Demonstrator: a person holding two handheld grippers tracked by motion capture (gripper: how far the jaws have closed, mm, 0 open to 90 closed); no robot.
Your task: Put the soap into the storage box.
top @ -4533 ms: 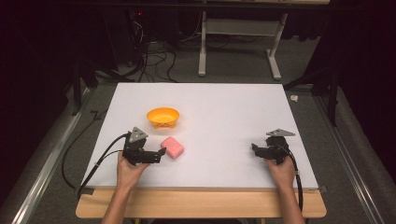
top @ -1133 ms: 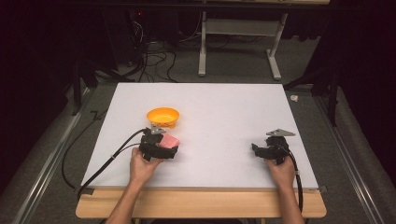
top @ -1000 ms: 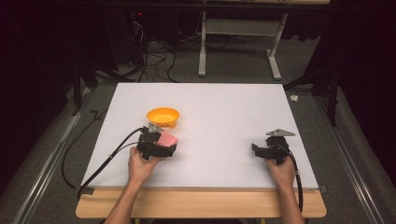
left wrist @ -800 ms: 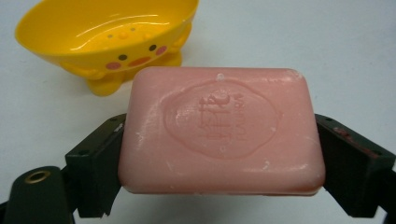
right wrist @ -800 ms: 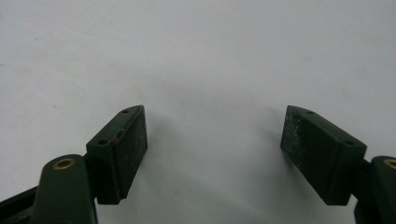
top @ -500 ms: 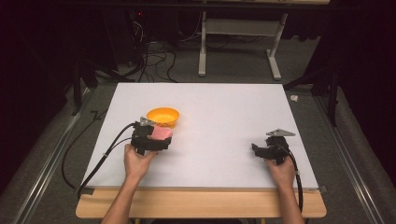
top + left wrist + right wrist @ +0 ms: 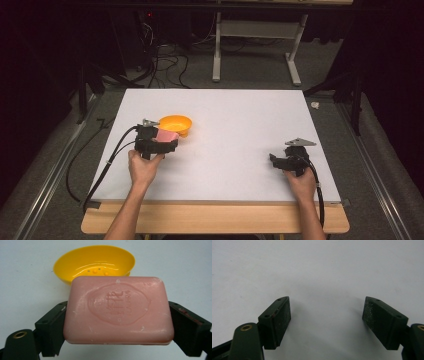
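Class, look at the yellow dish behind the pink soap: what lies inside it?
Inside the yellow dish: small bumps or holes at the bottom. The soap, clamped in the left gripper, hides its near part.

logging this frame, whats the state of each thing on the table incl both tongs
pink soap bar: clamped by its ends, held just short of the dish
yellow soap dish: upright, empty, on the table
left tongs: shut on the soap
right tongs: open, holding nothing, low over the white table

Pink soap (image 7: 118, 311) (embossed); yellow bowl (image 7: 95, 261)
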